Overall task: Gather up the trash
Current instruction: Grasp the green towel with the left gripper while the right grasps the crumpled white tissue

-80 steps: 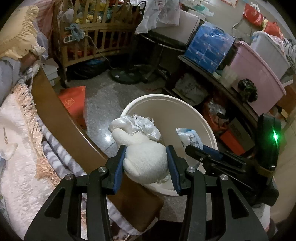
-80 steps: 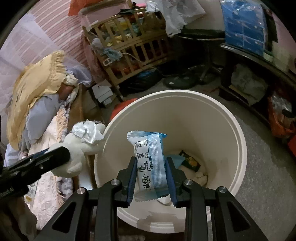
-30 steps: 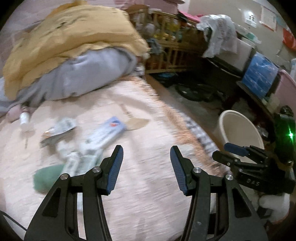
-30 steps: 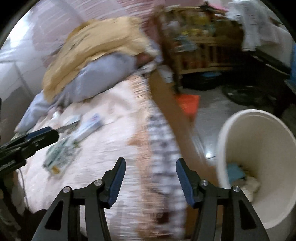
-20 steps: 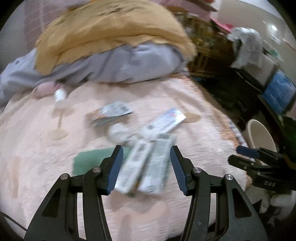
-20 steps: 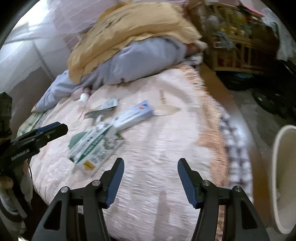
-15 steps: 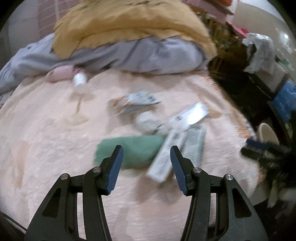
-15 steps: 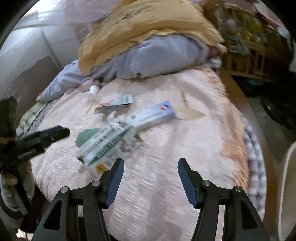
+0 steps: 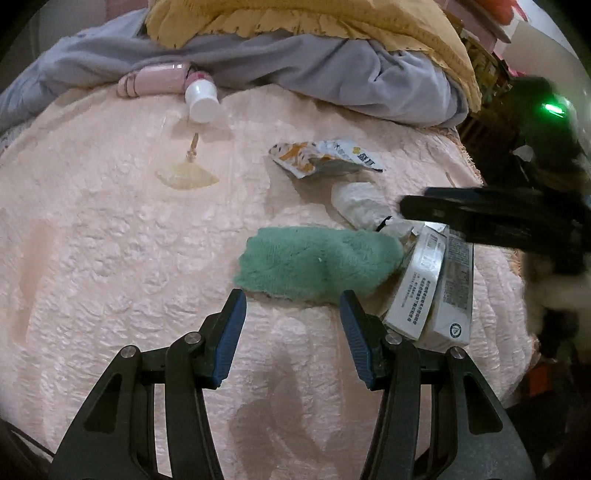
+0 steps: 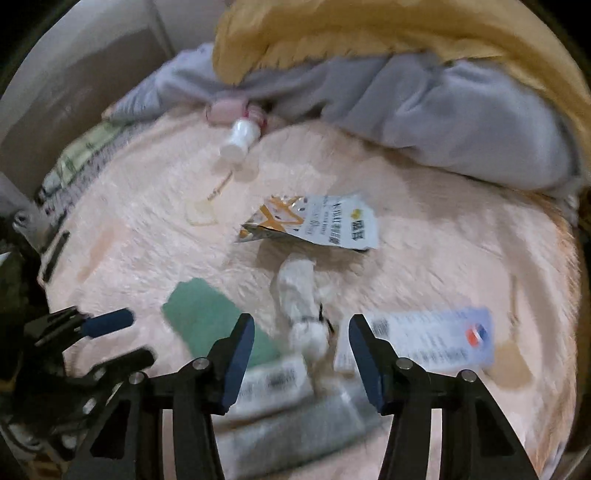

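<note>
Trash lies in a loose cluster on the pink bedspread [image 9: 110, 258]: a crumpled white tissue wad [image 10: 299, 291] at the middle, a torn orange-and-white snack wrapper [image 10: 317, 221] just beyond it, and a green fuzzy cloth [image 9: 317, 266] beside it. Two long grey-white cartons [image 9: 432, 284] lie side by side, touching the cloth's end, and a pale blue carton [image 10: 424, 339] lies on the tissue's other side.

The right gripper [image 10: 301, 350] hangs over the lower end of the tissue wad with its jaws closing; the wad shows between the blue pads, which do not touch it. The left gripper [image 9: 291, 332] hovers at the near edge of the green cloth, jaws spread and holding nothing.

Towards the left gripper's side the bedspread is bare and broad, marked only by a small beige fan shape [image 9: 186, 177]. A white bottle [image 9: 201, 98] lies on its side near the far edge, against a pink object [image 9: 151, 79] and a heap of grey bedding [image 9: 295, 62] with a yellow quilt [image 9: 314, 18] on top. The bed's right edge drops into dark clutter; a pale wall [image 10: 92, 55] stands behind the left side.
</note>
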Demonstrator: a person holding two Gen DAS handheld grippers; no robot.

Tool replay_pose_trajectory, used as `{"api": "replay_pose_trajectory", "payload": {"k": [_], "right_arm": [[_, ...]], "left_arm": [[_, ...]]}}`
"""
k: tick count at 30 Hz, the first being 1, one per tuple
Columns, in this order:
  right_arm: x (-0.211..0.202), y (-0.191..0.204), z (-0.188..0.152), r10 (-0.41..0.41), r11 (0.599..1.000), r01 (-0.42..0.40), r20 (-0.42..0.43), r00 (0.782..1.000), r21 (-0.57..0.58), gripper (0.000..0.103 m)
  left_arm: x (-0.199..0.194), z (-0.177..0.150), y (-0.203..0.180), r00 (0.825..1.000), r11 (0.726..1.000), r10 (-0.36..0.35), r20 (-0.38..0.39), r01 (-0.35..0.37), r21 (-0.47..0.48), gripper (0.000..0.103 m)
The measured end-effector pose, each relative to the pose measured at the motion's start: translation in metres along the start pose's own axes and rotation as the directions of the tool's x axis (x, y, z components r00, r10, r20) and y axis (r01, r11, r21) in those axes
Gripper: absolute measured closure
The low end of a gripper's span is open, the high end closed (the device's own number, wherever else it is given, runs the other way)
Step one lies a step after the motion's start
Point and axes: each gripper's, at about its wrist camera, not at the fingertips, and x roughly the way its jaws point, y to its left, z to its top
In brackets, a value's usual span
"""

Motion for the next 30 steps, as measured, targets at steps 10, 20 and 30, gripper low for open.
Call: {"api": "replay_pose_trajectory", "payload": {"k": [10, 20, 30], "right_arm": [[0.047, -0.007, 0.016, 0.0, 1.0, -0.001, -0.077, 0.997, -0.011, 0.082], [-0.048, -0.036, -0.009, 0.004, 0.991, -0.032, 0.21, 0.978, 0.131, 0.082], [-0.085, -0.056, -0.062, -0.018, 0.982, -0.028, 0.241, 0.97, 0.186, 0.082]], "left_arm": [[0.04, 0.013, 0.001, 0.998, 0.999, -0.034, -0.061, 0.034, 0.009, 0.052], [0.032, 0.067, 0.005, 0.969, 0.957, -0.234, 0.085, 0.244, -0.156, 0.036], [0.079, 0.073, -0.029, 0.985, 0.969, -0.17, -0.01, 0.166, -0.184, 0.034]]}}
